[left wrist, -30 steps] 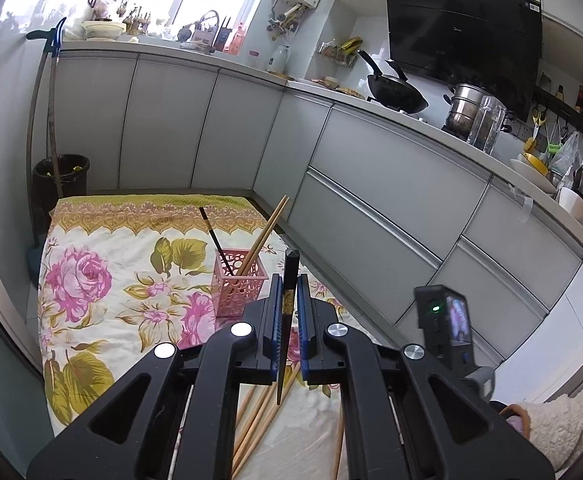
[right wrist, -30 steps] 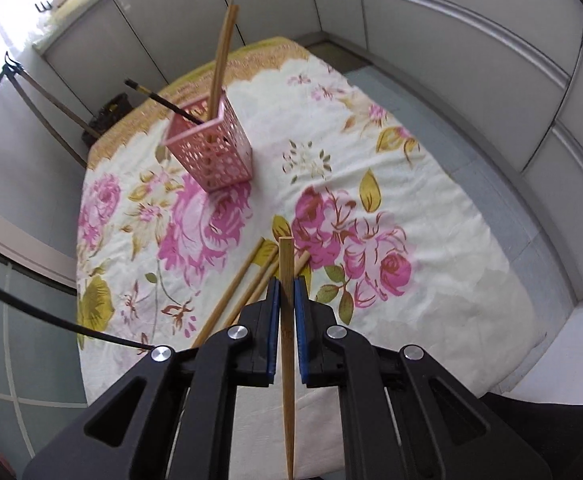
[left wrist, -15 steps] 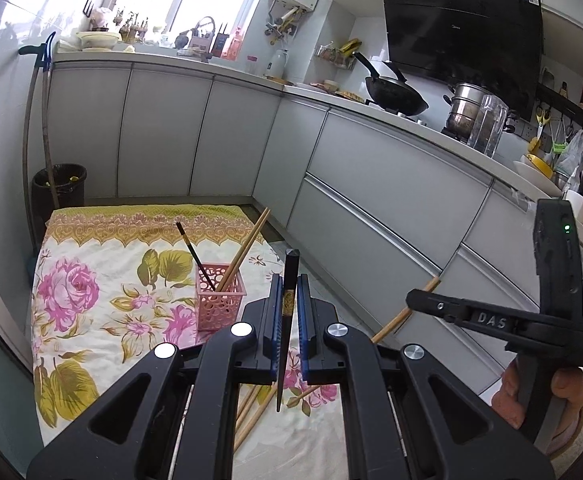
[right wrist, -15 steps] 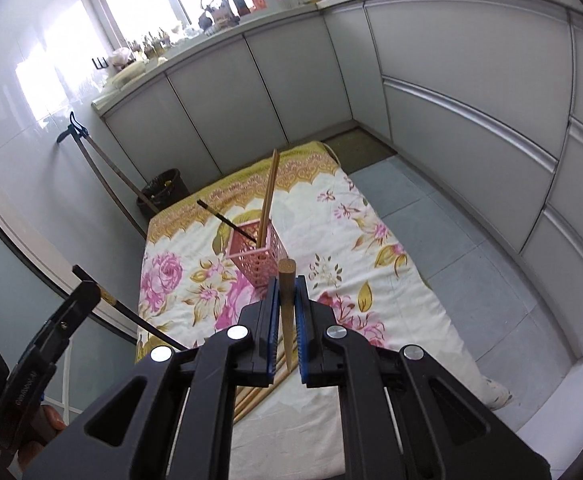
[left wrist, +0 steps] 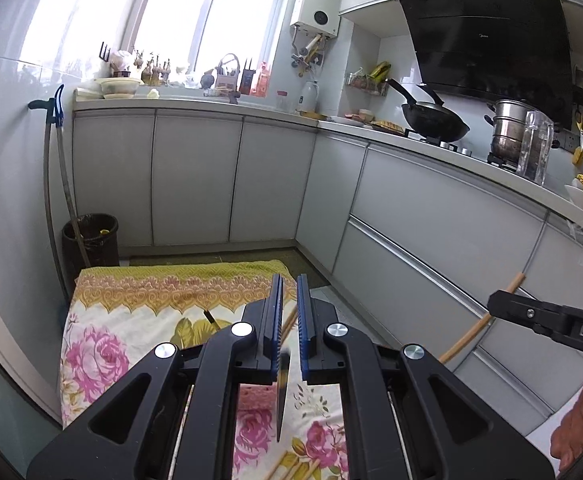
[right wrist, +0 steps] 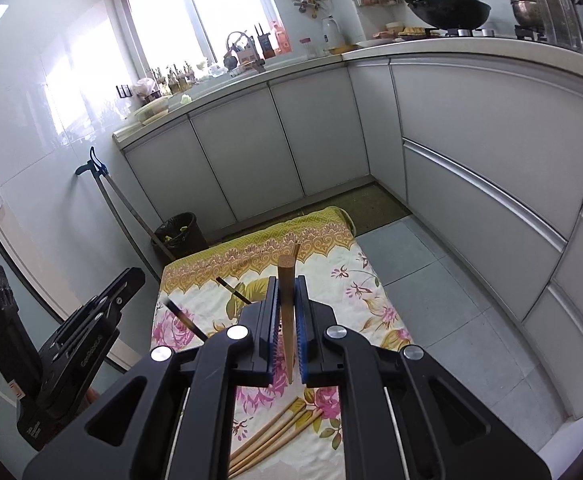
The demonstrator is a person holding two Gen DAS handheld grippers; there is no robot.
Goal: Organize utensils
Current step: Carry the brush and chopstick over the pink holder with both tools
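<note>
My left gripper (left wrist: 289, 286) is shut on a black chopstick (left wrist: 281, 396), which points down between the jaws. It also shows in the right wrist view (right wrist: 181, 315). My right gripper (right wrist: 287, 286) is shut on a wooden chopstick (right wrist: 288, 312) that stands upright. It shows at the right of the left wrist view (left wrist: 477, 324). Both grippers are high above the floral cloth (right wrist: 371, 312). The pink holder (left wrist: 251, 394) is mostly hidden behind the left gripper; a black chopstick (right wrist: 233, 291) sticks out of it. Several wooden chopsticks (right wrist: 271, 436) lie loose on the cloth.
Grey kitchen cabinets (left wrist: 431, 216) run along the back and right. A black bin (left wrist: 89, 238) and a long-handled tool (left wrist: 57, 184) stand at the far left corner. Tiled floor (right wrist: 451, 320) lies right of the cloth. A wok (left wrist: 435, 122) and a pot (left wrist: 507, 136) sit on the counter.
Both grippers have risen and tilted up away from the cloth, each still holding its chopstick. The black chopstick now sits lower between the left jaws. The holder has dropped behind the left gripper.
</note>
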